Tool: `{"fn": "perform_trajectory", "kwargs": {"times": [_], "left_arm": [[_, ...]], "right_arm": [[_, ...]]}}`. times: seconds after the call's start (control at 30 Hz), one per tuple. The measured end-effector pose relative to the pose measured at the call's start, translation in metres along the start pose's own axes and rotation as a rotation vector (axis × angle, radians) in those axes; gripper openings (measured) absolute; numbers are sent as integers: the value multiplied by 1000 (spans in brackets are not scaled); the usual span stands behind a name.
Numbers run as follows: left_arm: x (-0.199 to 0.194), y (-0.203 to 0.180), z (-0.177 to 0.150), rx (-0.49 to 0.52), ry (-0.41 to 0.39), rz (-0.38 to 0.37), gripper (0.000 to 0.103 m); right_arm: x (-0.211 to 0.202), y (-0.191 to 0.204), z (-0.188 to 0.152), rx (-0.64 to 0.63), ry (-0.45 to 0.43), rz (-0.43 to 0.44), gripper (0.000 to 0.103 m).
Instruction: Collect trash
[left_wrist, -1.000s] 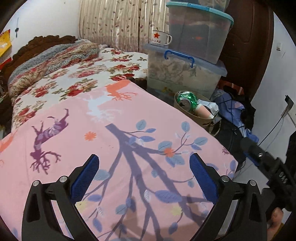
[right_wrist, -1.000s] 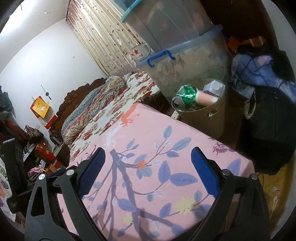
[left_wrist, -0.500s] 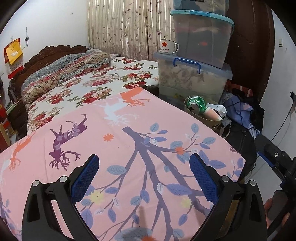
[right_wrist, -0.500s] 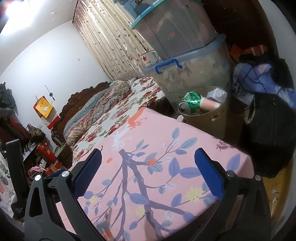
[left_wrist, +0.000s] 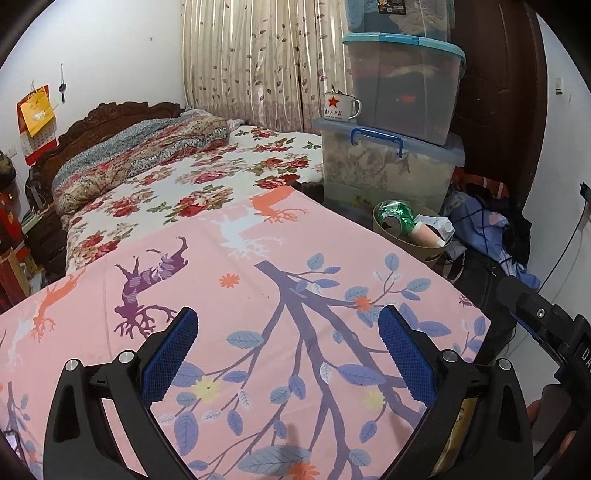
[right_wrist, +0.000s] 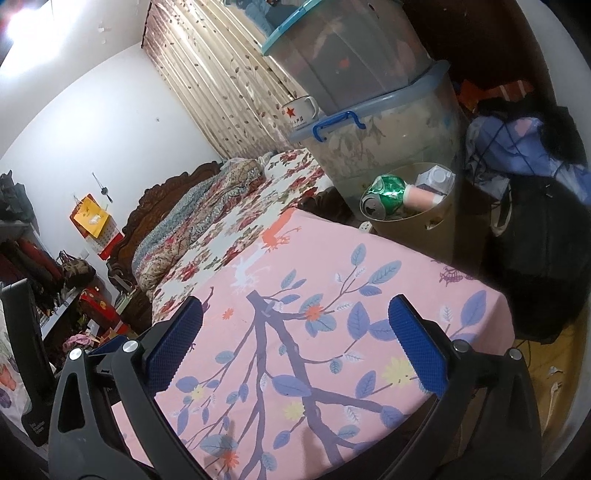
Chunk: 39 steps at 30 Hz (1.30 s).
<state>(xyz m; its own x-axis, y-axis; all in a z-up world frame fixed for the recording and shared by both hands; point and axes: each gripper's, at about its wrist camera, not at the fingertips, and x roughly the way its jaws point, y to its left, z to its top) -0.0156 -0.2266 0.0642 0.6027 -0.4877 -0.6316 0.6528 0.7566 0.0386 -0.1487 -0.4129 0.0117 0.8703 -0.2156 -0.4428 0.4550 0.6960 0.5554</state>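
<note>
A tan trash bin (left_wrist: 432, 254) stands on the floor beyond the far right corner of the pink tablecloth (left_wrist: 258, 295). It holds a crushed green can (left_wrist: 397, 218), a pink cup (left_wrist: 424, 234) and a white carton (left_wrist: 439, 224). The right wrist view shows the bin (right_wrist: 424, 229), the can (right_wrist: 386, 192), the cup (right_wrist: 419, 197) and the carton (right_wrist: 436, 177) too. My left gripper (left_wrist: 288, 354) is open and empty above the cloth. My right gripper (right_wrist: 295, 343) is open and empty above the cloth (right_wrist: 314, 332).
Stacked clear storage boxes (left_wrist: 391, 162) with a white star mug (left_wrist: 340, 107) stand behind the bin. A flowered bed (left_wrist: 184, 184) lies to the left. Dark bags and clothes (left_wrist: 487, 236) pile on the floor at right. The other gripper's handle (left_wrist: 546, 325) shows at right.
Both grippers have pulled back and risen from the table, so the bin and boxes look farther away. Both stay open and empty.
</note>
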Motion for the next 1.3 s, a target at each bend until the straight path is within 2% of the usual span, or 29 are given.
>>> {"fn": "perform_trajectory", "kwargs": {"times": [0.83,1.0,1.3], "left_arm": [[-8,-3,-1,6,-17,27,94],[-7,-2,-2,-3,-4,16,94],[-2,1,-7,-27,27,60,94]], "right_arm": [[-1,1,-3,8,9,5,99],[-2,1,-3,11,9,6,99],[-2,-1,-5,21,18,5,99]]}}
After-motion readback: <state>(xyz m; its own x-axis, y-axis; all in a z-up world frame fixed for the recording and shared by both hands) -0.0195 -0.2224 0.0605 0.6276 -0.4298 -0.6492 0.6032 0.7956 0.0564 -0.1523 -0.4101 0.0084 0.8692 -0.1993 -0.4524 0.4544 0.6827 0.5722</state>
